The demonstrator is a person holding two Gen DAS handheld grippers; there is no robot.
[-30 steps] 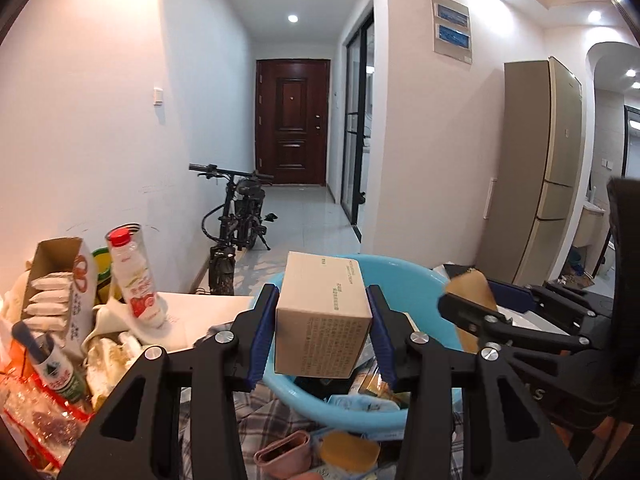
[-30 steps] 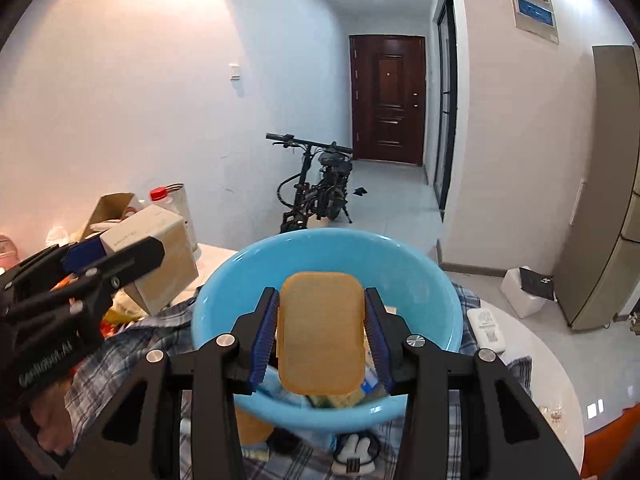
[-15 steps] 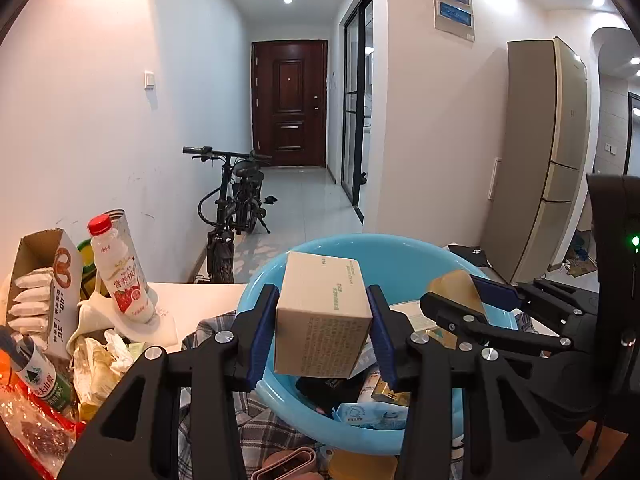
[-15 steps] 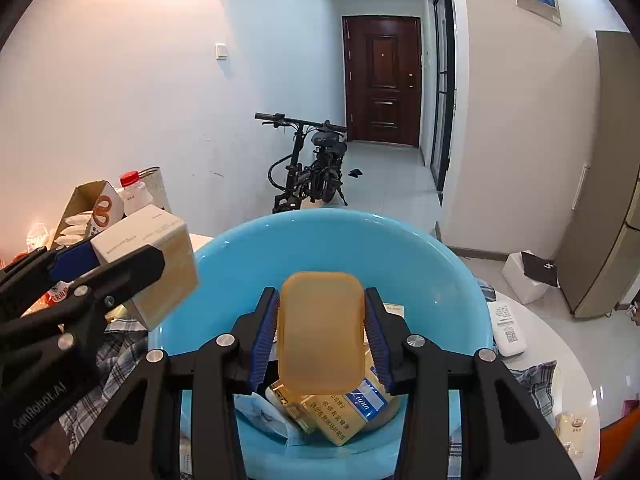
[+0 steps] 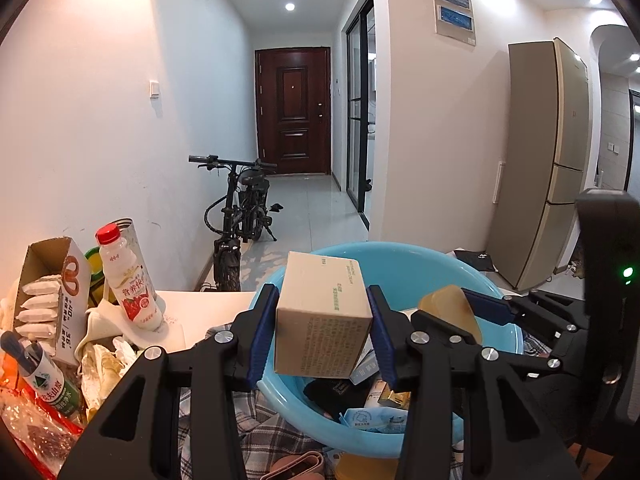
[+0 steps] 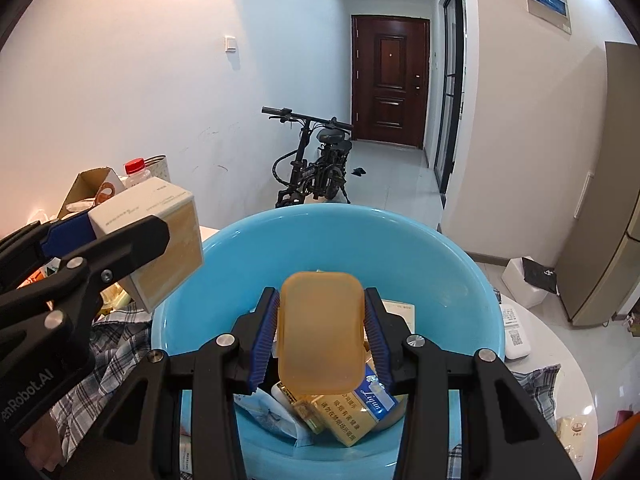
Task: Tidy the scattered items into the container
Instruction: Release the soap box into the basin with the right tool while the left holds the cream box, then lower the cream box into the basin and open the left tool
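Note:
My left gripper (image 5: 322, 330) is shut on a beige cardboard box (image 5: 322, 316), held above the near left rim of the light blue basin (image 5: 404, 256). The same box (image 6: 160, 236) and left gripper (image 6: 104, 248) show at the left of the right wrist view. My right gripper (image 6: 322, 334) is shut on an orange translucent soap case (image 6: 322, 334), over the inside of the basin (image 6: 360, 232). That case (image 5: 450, 308) peeks out in the left wrist view. Cigarette packs (image 6: 352, 412) and wipes packets (image 6: 272, 408) lie in the basin.
The basin rests on a plaid cloth (image 6: 116, 344) on a white round table (image 6: 568, 364). At the left stand a milk drink bottle (image 5: 128, 280), an open carton of sachets (image 5: 48, 292), a small bottle (image 5: 40, 376) and wrappers. A remote (image 6: 514, 330) lies right of the basin.
Both grippers have moved forward and down over the basin with their loads. The basin's inside and its contents now show more in both views. Neither grip has changed.

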